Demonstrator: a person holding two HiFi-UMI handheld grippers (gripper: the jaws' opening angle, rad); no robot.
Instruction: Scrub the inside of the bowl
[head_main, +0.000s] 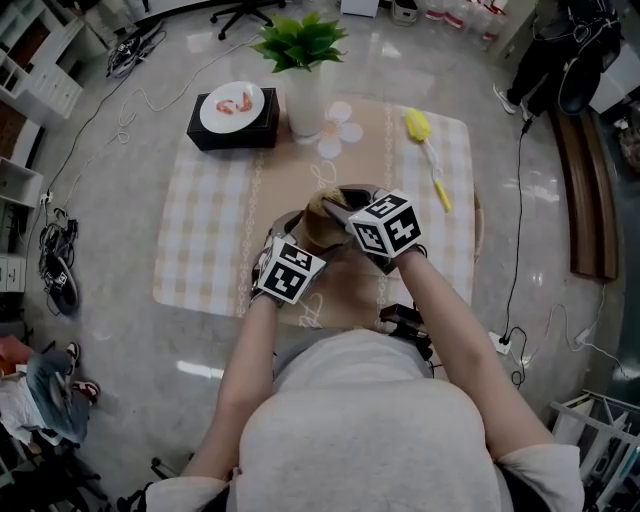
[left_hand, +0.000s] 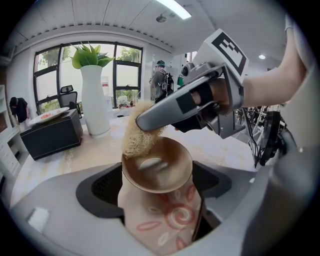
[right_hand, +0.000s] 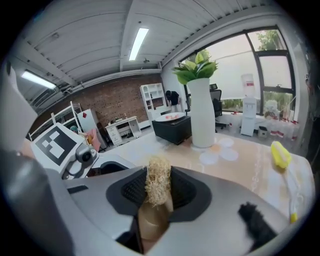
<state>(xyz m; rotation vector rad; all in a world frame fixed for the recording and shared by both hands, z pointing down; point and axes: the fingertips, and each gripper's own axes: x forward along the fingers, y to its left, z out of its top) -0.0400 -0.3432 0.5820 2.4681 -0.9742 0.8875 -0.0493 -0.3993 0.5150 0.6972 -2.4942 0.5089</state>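
Two tools meet above the near middle of the cloth-covered bench (head_main: 205, 240), just in front of the person. The left tool (left_hand: 157, 200) is closed on the bowl (left_hand: 157, 167), its jaws clamping the cream, red-swirled outer wall from both sides. The right tool (right_hand: 157, 200) has its jaws drawn in to a narrow gap and pinches a straw-coloured scrubber (right_hand: 158, 182), which touches the bowl at the far-left part of the rim.

The bowl is held clear of the bench and tilted. Its brown mouth faces up and away from the person, toward the vase (left_hand: 95, 100). Being round, it has no true long axis; the line from foot to mouth leans forward, roughly along the left tool's jaws.

The step in hand appears to be the scrub itself. It is likely done well by holding the left clamp firm, pushing the scrubber down off the rim into the hollow, and sweeping in circles. Hard pressure at the rim alone could lever the bowl out of the clamp.
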